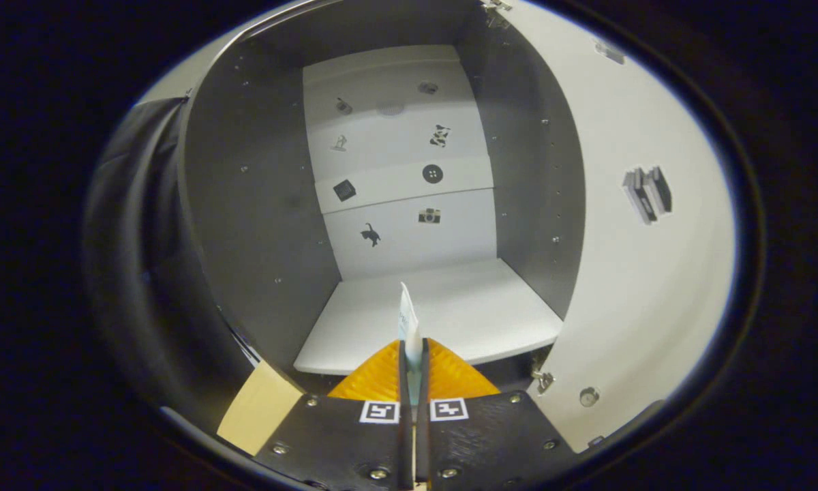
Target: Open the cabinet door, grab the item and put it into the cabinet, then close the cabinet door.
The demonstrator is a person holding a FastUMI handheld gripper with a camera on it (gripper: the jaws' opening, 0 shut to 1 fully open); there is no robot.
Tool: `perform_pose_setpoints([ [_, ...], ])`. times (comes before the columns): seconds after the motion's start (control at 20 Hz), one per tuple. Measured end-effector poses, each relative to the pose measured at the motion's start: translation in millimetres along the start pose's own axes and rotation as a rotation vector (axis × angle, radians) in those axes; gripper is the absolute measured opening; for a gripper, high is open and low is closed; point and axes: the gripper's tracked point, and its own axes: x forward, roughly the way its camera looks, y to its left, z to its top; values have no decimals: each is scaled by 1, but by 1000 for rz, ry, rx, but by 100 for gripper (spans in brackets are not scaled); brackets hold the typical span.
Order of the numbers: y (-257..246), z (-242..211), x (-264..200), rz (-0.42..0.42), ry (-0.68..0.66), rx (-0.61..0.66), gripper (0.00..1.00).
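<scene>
The cabinet stands open straight ahead of me, with dark side walls and a white back panel [409, 232] that carries small stickers. Its white bottom shelf [470, 314] lies just beyond my fingers. The white door [647, 286] is swung out to the right, with a small handle [647, 194] on it. My gripper [412, 358] is shut on a thin white flat item [407, 320], which sticks up edge-on from between the fingers. The item's tip hangs over the shelf's front edge.
A white upper shelf [402, 184] crosses the cabinet at mid height. The door's hinge [542, 380] sits at the lower right of the opening. A tan tabletop corner [259, 409] lies below left of the cabinet, with black cloth to the left.
</scene>
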Motion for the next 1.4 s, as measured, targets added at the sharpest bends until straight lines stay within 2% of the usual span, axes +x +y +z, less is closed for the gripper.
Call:
perform_pose_setpoints([
  [0.4, 8, 13, 53, -1, -28, -45, 2],
  [0.8, 21, 8, 57, 29, -41, -103, 3],
  [0.85, 24, 8, 59, 42, -39, -100, 11],
  [1.0, 26, 12, 59, 59, -46, -85, 17],
  [1.05, 26, 14, 58, 60, -56, -80, 23],
  [1.2, 24, 17, 49, 57, -70, -81, 30],
  [1.4, 19, 30, 21, 43, -133, -99, 30],
])
